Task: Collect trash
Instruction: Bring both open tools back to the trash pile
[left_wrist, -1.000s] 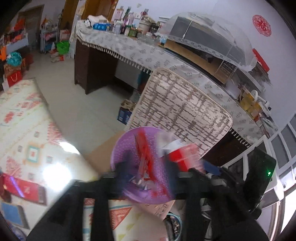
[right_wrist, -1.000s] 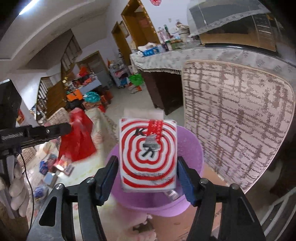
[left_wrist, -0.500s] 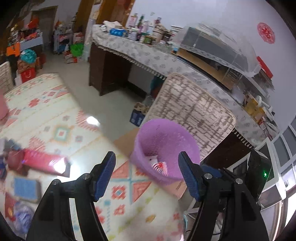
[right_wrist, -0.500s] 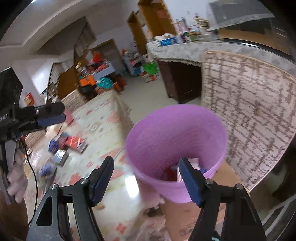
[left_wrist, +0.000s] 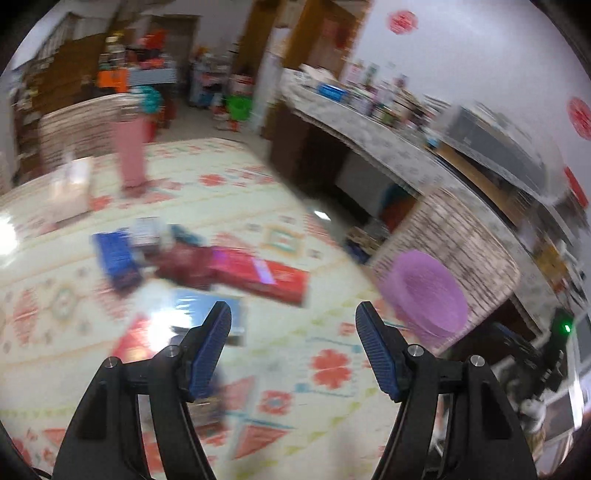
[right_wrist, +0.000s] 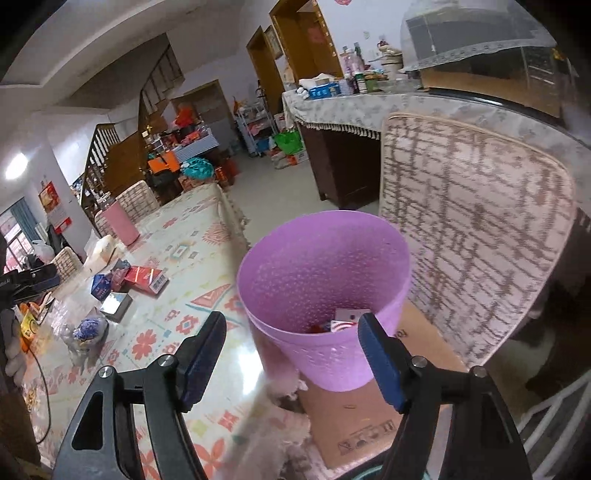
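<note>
Right wrist view: purple bin (right_wrist: 325, 291) stands upright, mouth tilted toward camera.

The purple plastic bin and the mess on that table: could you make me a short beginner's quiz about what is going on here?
1. True or false: the right hand-held gripper is clamped on a box.
2. Where does the round purple plastic waste bin stand? A) on the patterned tablecloth B) on a brown cardboard box C) on the chair seat
3. Fill in: the flat red rectangular box lies on the ____, not in the bin.

Key
1. False: its jaws stand open with nothing between them.
2. B, beside the edge of the patterned tablecloth.
3. Tablecloth, among other scattered packets.
</note>
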